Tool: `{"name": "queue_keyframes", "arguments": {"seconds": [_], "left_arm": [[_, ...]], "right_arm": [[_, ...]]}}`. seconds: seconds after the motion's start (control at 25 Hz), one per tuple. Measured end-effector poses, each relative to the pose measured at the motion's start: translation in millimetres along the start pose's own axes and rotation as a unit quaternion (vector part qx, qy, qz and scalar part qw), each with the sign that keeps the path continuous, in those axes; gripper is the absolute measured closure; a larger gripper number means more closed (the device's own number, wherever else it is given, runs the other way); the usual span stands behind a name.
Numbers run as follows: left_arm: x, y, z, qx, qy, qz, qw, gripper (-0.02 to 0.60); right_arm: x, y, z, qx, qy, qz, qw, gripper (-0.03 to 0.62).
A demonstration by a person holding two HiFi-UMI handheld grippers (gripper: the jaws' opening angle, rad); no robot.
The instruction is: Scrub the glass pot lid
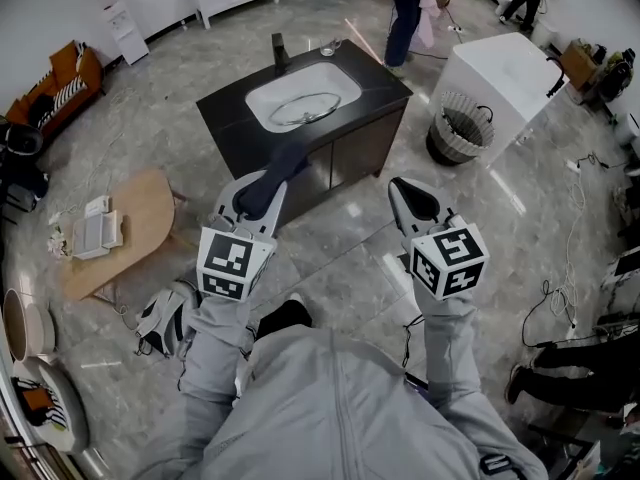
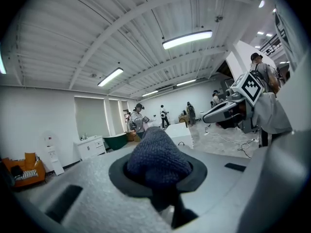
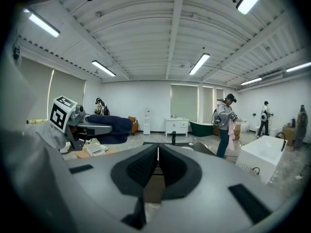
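Between left gripper (image 2: 158, 176) jaws: dark coarse-knit cloth (image 2: 156, 154), clamped. Right gripper (image 3: 157, 166) fully closed, empty. Round glass lid (image 1: 305, 108) lies in white sink (image 1: 262, 96).

Grey shiny floor (image 1: 330, 258), black cabinet (image 1: 225, 118) with a white sink (image 1: 270, 93), white bathtub (image 1: 490, 68), wooden table (image 1: 145, 203), orange sofa (image 1: 65, 73), long ceiling lights (image 2: 187, 39)

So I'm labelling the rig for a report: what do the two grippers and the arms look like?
Both the left gripper and the right gripper have light grey shells with black pads. Each carries a white cube with black square markers. The sleeves are grey.
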State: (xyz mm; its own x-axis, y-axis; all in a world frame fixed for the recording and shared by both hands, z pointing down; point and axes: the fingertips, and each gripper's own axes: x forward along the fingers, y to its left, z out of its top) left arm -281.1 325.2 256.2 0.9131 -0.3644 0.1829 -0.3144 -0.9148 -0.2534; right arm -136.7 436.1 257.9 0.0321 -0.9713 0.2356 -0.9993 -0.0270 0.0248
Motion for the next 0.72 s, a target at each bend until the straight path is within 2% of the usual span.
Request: {"name": "queue_keyframes", "arguments": {"seconds": [0.32, 0.72], "left_arm": [[74, 22, -16, 0.002, 0.011, -0.003, 0.9999, 0.499], [199, 119, -20, -0.021, 0.013, 0.021, 0.9995, 0.499]], "right_arm": [[57, -56, -12, 0.013, 0.005, 0.0, 1.0, 0.563], [180, -141, 28, -0.011, 0.003, 0.006, 1.0, 0.563]]}}
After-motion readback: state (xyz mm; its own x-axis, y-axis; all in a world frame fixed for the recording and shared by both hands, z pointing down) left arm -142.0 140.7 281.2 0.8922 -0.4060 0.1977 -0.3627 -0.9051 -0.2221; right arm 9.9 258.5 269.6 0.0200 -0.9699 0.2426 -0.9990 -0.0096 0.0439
